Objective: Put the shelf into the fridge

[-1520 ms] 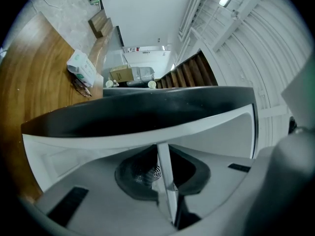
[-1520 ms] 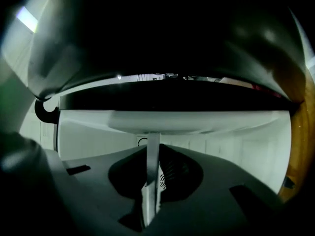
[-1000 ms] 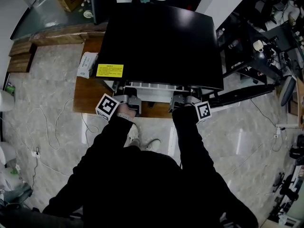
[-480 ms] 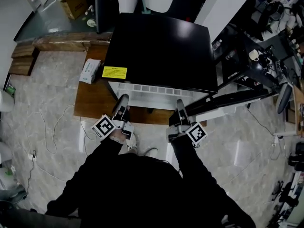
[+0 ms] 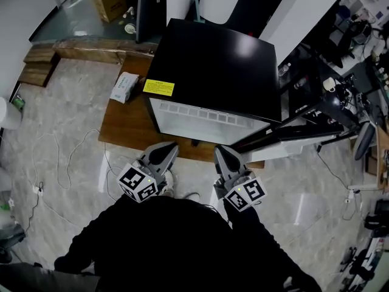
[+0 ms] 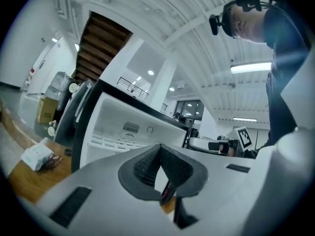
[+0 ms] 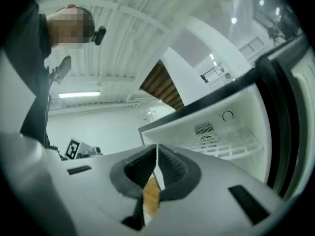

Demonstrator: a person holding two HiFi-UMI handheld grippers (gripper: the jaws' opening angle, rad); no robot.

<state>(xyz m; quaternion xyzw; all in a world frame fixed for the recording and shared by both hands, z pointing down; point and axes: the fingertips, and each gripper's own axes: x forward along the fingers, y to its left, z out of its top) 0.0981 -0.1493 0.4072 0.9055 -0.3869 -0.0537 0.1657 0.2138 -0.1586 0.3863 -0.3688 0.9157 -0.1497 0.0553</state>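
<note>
Far left, on the floor: a white cable point(image 5: 72, 157) is trailing in loose loops across the pale tiles.
Wooden platform point(image 5: 121, 126): it is carrying the fridge, and a white packet point(image 5: 124, 87) is lying on its left part, just beside the fridge's left wall.
Left gripper point(image 5: 166, 149): you are holding it low in front of the fridge, over the platform's front edge, with its nose pointing at the open compartment. Its jaws are pressing fully together, pad against pad, and are gripping nothing. It is touching neither the fridge nor the shelf.
Fridge point(image 5: 213, 66): it is showing you its black top, with a yellow label point(image 5: 159, 87) sitting at the front left corner. Its white inside is facing you.
Shelf point(image 7: 231, 149): the white wire shelf is lying level inside the compartment, under the vent grille and the dial on the back wall, and is sitting clear of both grippers.
Right gripper point(image 5: 220, 152): you are holding it beside the left one, apart from it, and aiming at the same opening. Its jaws are likewise meeting with no gap, holding nothing and touching nothing.
Door point(image 5: 292, 132): it is standing swung open to the right of the compartment.
</note>
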